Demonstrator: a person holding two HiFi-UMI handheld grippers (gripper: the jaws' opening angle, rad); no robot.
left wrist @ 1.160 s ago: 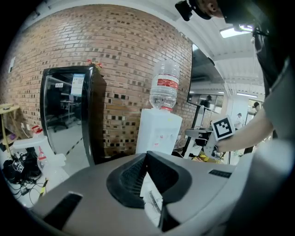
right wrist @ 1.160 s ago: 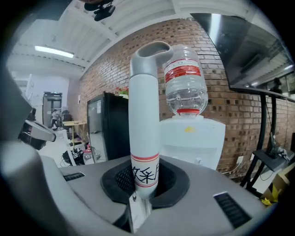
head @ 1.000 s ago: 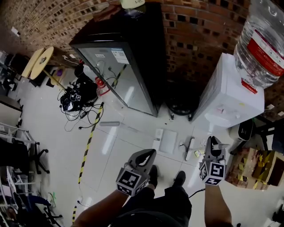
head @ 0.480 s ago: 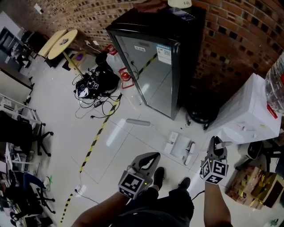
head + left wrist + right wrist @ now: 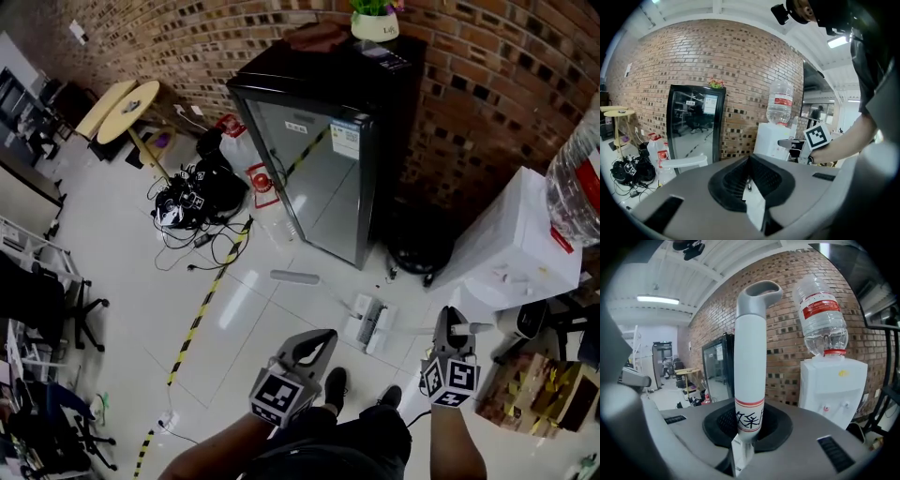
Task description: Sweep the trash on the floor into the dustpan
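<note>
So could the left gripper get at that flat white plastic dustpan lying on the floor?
Probably yes. The left gripper looks empty, and the white dustpan lies on bare tile ahead of the person's shoes, nothing between. The person would have to bend down.

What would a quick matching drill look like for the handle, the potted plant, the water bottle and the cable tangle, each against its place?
Things
1. white handle
2. potted plant
3. water bottle
4. cable tangle

Places
A. on the floor, left of the black fridge in the head view
B. neck down on the white water dispenser
C. clamped in the right tool
D. on top of the fridge

Pairs: 1-C, 2-D, 3-B, 4-A
</note>
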